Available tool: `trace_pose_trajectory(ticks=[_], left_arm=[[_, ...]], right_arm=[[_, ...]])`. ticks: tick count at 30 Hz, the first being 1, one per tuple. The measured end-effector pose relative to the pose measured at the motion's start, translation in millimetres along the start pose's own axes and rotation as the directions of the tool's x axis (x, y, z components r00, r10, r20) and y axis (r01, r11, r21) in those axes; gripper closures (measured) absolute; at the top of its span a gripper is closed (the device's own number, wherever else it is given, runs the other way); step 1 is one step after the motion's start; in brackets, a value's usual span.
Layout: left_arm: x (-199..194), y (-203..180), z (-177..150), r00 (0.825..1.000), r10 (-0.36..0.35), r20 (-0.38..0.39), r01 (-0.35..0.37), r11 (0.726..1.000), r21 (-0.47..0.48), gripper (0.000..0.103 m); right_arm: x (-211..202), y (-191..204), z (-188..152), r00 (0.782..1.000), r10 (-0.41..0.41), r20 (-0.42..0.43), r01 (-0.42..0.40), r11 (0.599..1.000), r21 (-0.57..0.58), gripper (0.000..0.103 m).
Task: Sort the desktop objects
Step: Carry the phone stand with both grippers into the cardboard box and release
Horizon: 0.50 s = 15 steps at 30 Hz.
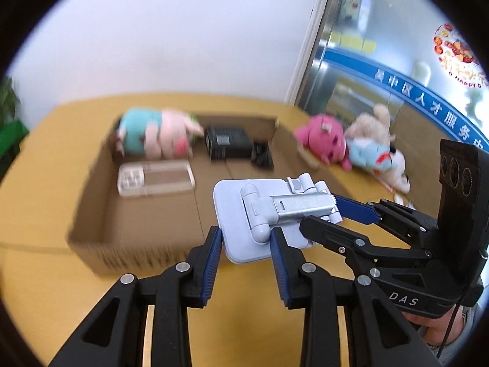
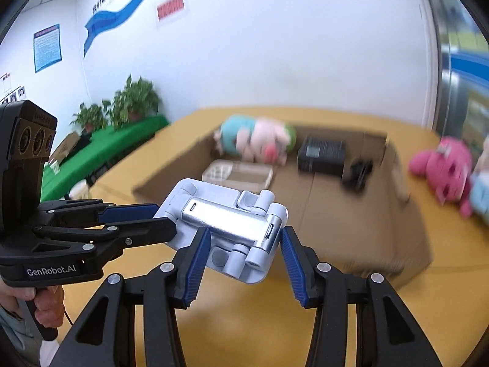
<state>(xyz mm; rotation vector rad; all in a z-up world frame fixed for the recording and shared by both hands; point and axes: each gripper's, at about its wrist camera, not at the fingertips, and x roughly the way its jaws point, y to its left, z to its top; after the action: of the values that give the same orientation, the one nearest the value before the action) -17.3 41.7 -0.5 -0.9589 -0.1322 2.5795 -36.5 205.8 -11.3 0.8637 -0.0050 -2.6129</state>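
Note:
A pale blue folding phone stand (image 1: 269,211) with a silver arm is held in the air in front of a cardboard box (image 1: 91,238). My left gripper (image 1: 244,244) is shut on the stand's base edge. In the right wrist view the same stand (image 2: 226,229) sits between my right gripper's (image 2: 246,244) fingers, which stand apart around it, with a gap on the right side. The left gripper (image 2: 159,217) enters from the left, clamped on the stand's corner. The right gripper (image 1: 321,211) reaches in from the right in the left wrist view.
The box (image 2: 366,244) holds a teal-and-pink plush (image 1: 156,134), a black box (image 1: 229,142), a black clip (image 1: 261,156) and a clear plastic case (image 1: 156,177). A pink plush (image 1: 324,140) and a beige-blue plush (image 1: 376,150) lie on the yellow table (image 1: 45,290) right of the box.

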Motion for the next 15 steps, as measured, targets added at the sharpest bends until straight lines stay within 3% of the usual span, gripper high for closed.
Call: trace_pose_trajectory(ticks=[7,11,15], left_arm=[[3,28,36,0.997,0.059,0.044,-0.059,0.998,0.000,0.071],[17,58,47,0.994,0.106,0.005,-0.105,0.994,-0.020,0.071],[40,91,51,0.988,0.130,-0.081,-0.135,0.989,-0.055,0.072]], right_arm=[[22,6,47,0.998,0.032,0.054,-0.031,0.999,-0.014,0.057],[60,10,62,0.996,0.089,0.024,-0.089,0.996,0.005,0.057],[107,15,66,0.992,0.119,-0.037,-0.119,0.993,0.020,0.057]])
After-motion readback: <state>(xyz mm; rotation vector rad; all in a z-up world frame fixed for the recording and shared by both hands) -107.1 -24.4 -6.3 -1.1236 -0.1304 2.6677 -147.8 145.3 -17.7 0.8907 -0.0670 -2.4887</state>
